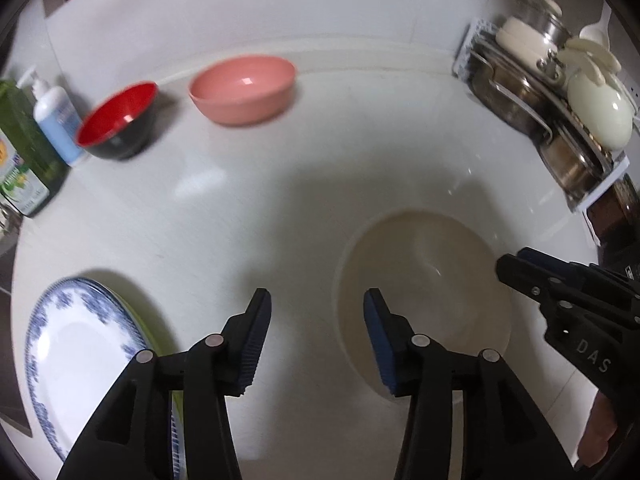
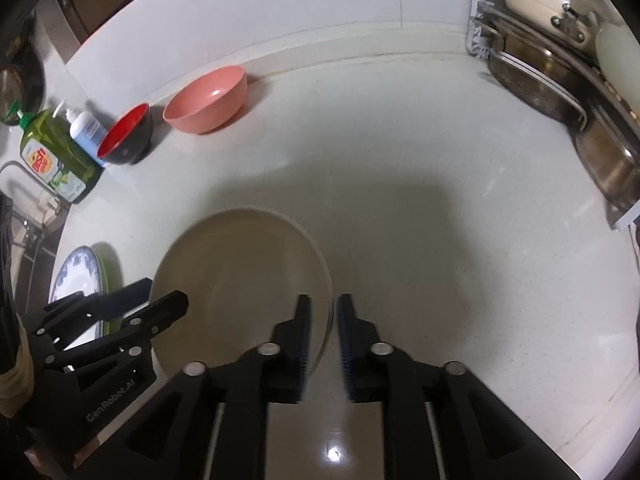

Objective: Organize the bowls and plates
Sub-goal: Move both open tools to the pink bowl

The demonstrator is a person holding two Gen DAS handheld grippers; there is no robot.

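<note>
Left gripper (image 1: 316,316) being held with jaws parted over the beige bowl's (image 1: 420,280) rim, nothing clamped, right gripper (image 2: 323,320) being kept slightly apart astride the opposite rim, bowl being rested on white counter (image 2: 440,200), blue-patterned plate (image 1: 80,340) lying nearby.

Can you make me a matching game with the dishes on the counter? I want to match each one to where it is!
Things:
1. pink bowl
2. red and black bowl
3. blue-patterned plate
4. beige bowl

Places:
A. right next to the soap bottles
B. on top of another plate, at the near left of the counter
C. between the two hand-held grippers
D. by the back wall, to the right of the red and black bowl

Pairs: 1-D, 2-A, 3-B, 4-C
</note>
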